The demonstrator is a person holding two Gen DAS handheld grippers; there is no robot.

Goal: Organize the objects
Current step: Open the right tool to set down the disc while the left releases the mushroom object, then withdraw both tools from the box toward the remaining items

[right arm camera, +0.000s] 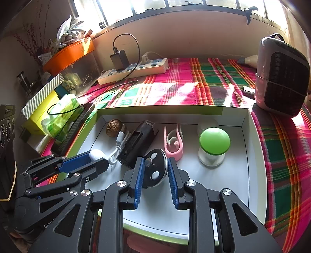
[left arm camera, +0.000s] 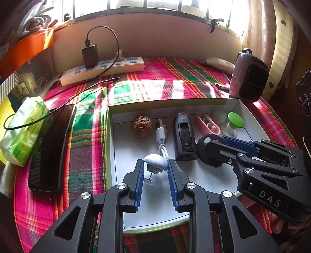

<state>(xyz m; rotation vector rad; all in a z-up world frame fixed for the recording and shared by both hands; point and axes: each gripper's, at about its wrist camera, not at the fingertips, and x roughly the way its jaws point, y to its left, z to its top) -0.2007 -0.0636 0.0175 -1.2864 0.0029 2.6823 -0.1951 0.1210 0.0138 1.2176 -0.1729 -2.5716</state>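
Inside the white cardboard box [left arm camera: 250,116]: smooth white rounded cap [left arm camera: 155,161], clamped in left gripper [left arm camera: 155,165]; black disc [right arm camera: 155,171], flat with oval holes, clamped in right gripper [right arm camera: 155,167]. Bare floor lies toward the near rim; plaid-covered desk [left arm camera: 147,77] surrounds.

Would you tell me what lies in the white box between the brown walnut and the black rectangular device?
A coiled white cable lies there, seen in both wrist views.

Both wrist cameras look steeply down, close over the shared white tray [left arm camera: 243,109], facing the window [right arm camera: 175,3]
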